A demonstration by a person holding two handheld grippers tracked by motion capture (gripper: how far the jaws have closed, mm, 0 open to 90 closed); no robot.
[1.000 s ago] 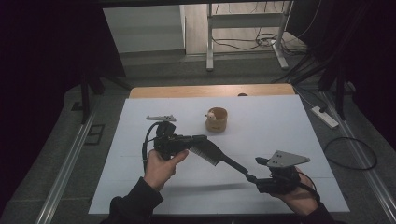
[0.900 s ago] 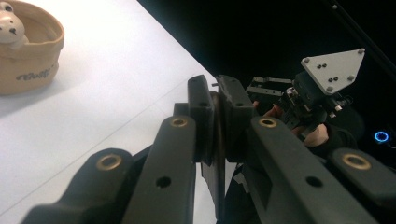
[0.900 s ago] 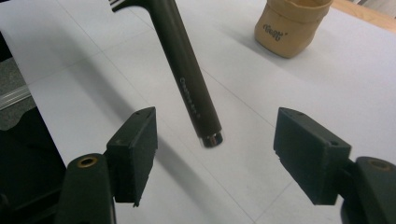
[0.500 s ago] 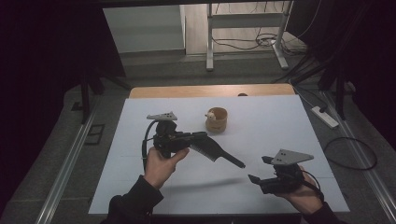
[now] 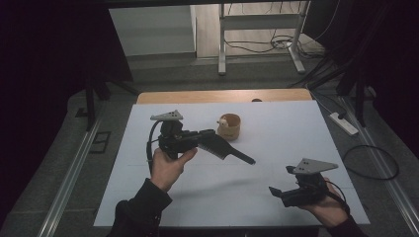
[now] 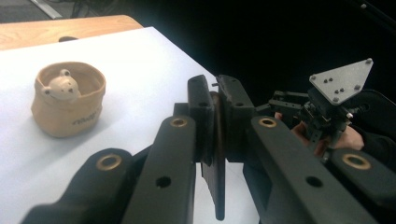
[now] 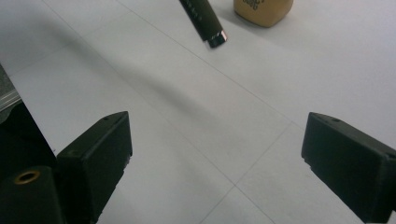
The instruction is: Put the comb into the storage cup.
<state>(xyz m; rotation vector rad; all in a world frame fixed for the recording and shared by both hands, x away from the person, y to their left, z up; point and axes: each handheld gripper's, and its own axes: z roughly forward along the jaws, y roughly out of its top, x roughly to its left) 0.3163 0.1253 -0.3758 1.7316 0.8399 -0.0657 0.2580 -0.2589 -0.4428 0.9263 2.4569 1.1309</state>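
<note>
L gripper (image 5: 205, 137), held up in the person's L hand (image 5: 168, 165) over the middle-left of the white table (image 5: 276, 123), has its jaws clamped on a black comb (image 5: 225, 149) w/ a long handle. In the high view the comb sticks out from the jaws toward the R and slightly toward the person, toothed part just beyond the jaws, handle tip hanging free above the table near its centre. L gripper view: the two pads (image 6: 201, 100) press flat on either side of the thin comb body (image 6: 215, 182), which runs edge-on betw. them. R gripper (image 5: 276, 193) sits low at the near-R part of the table in the R hand (image 5: 328, 210), grey three-cornered plate on top, pointing L toward the table's middle. Its jaws have just been opening and now stand wide apart w/ nothing betw. them; R gripper view shows only bare table surface betw. the two black pads (image 7: 100, 144), and the comb's handle end (image 7: 205, 21) well ahead of them, apart from them, not touching. Grippers are well apart from each other. Just behind the comb, near the L gripper's jaws, stands a small tan pot (image 5: 230, 127) w/ a little bear figure (image 6: 60, 86) peeking out of it; upright, on the table, not touched by either gripper. Far edge of the table shows a strip of bare wood (image 5: 222, 95) beyond the white sheet.
</note>
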